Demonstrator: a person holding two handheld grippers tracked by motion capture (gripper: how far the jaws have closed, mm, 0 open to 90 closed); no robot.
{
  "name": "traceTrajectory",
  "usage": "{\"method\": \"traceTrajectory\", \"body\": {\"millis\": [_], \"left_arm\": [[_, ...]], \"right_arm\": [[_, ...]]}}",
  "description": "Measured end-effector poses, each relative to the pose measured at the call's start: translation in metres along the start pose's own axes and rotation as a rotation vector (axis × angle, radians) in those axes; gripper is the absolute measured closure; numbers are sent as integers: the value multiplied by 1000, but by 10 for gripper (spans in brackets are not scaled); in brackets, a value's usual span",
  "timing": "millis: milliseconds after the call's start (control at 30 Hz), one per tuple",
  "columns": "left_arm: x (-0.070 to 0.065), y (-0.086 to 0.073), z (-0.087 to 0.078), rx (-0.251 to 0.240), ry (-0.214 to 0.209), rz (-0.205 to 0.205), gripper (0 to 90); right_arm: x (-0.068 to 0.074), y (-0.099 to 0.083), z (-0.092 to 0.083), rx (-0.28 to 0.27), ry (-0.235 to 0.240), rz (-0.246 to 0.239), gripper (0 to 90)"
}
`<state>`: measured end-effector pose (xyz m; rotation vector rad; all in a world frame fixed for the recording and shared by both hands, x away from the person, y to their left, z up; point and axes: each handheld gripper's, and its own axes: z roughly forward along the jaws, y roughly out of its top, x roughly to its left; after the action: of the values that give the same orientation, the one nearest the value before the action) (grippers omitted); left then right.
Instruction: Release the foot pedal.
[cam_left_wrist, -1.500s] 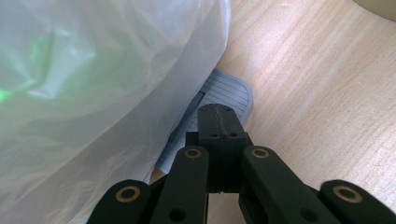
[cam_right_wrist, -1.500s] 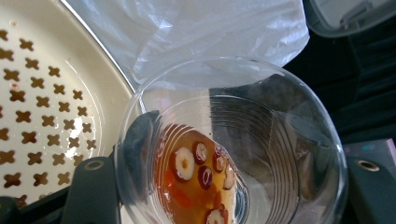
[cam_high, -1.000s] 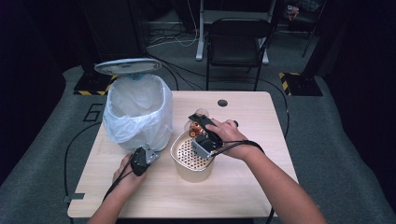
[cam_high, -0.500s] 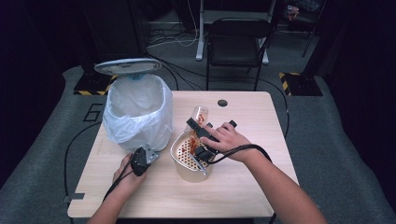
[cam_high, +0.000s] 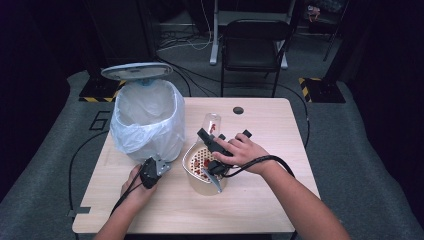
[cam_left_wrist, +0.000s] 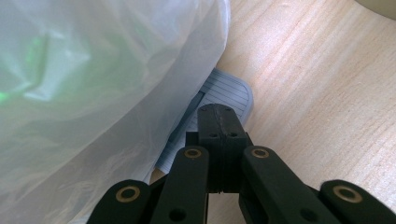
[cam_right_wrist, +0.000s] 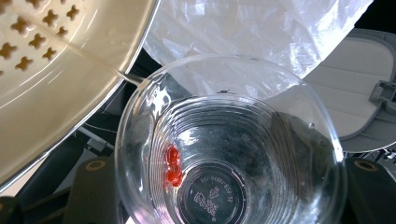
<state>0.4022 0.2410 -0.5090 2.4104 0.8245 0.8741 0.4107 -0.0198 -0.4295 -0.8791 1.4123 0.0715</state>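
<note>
A clear plastic cup sits clamped between the jaws of the right gripper, tipped over so that its open mouth points down toward a cream perforated basket; in the high view the cup shows as a pale, upturned shape just beyond the basket's far rim, over the middle of the table. In the right gripper view the cup's ridged wall and stamped base are seen from the mouth, with two small red bits stuck to the inner wall, and the basket's rim with its cross-shaped holes lies close beside the cup's lip. Red pieces lie scattered on the basket's holed floor. The person's right hand wraps that gripper from above, a black cable looping off toward the table's right edge. To the left stands a bin lined with a white plastic bag, its grey lid raised, near the table's far left corner. The left gripper, held in the left hand, rests low near the bin's base toward the front edge; in the left gripper view its jaws are pressed together with nothing between them, pointing at the bin's grey ribbed pedal beside the bag. A dark chair stands beyond the far edge.
</note>
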Motion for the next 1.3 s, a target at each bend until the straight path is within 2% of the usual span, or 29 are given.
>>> {"method": "traceTrajectory", "body": {"millis": [200,233,267,300,333,367,400,433,533,633,667,700,733,767,800,833,933,967,1000,1033,1067,1133,1167,1267,1300], "left_arm": [[0,0,0,4,0,3,900],[0,0,0,3,0,4,900],[0,0,0,3,0,3,900],[0,0,0,3,0,3,900],[0,0,0,3,0,3,900],[0,0,0,4,-1,3,900],[0,0,0,4,0,3,900],[0,0,0,4,0,3,900],[0,0,0,4,0,3,900],[0,0,0,4,1,4,900],[0,0,0,4,2,5,900],[0,0,0,2,4,8,900],[0,0,0,2,3,6,900],[0,0,0,2,3,7,900],[0,0,0,2,3,7,900],[0,0,0,2,4,7,900],[0,0,0,2,5,7,900],[0,0,0,2,5,6,900],[0,0,0,2,5,6,900],[0,0,0,2,5,5,900],[0,0,0,2,5,5,900],[1,1,-1,12,14,32,900],[1,1,-1,8,13,26,900],[0,1,-1,7,13,22,900],[1,1,-1,7,12,22,900]], "right_arm": [[-2,-1,0,-1,2,8,345],[3,-2,-3,33,25,73,345],[3,-2,-3,33,25,73,345],[-5,-2,0,-10,1,-23,345],[-5,-2,0,-10,1,-23,345],[3,2,0,2,-33,130,344],[2,0,0,7,-22,104,345],[-3,-3,0,2,7,-8,345],[-2,-2,-1,4,0,15,344],[-3,-3,-1,2,2,16,344],[-1,-3,-2,21,23,58,344],[-1,-3,-2,16,23,52,344],[-8,-4,0,-15,15,-30,344],[-5,-3,0,-5,6,22,344],[-5,-3,0,-5,6,22,344],[-8,-4,0,-17,19,-25,343],[-10,-5,-1,-24,24,-22,342],[-9,-6,-2,-19,33,8,342],[-9,-6,-2,-19,33,8,342],[-8,-5,-3,-11,37,62,342],[-8,-5,-3,-11,37,62,342],[-10,-5,-2,-15,27,63,341],[-16,-6,-2,-36,58,29,341],[-18,-6,-2,-32,57,31,341],[-20,-7,-2,-31,-33,48,341]]}}
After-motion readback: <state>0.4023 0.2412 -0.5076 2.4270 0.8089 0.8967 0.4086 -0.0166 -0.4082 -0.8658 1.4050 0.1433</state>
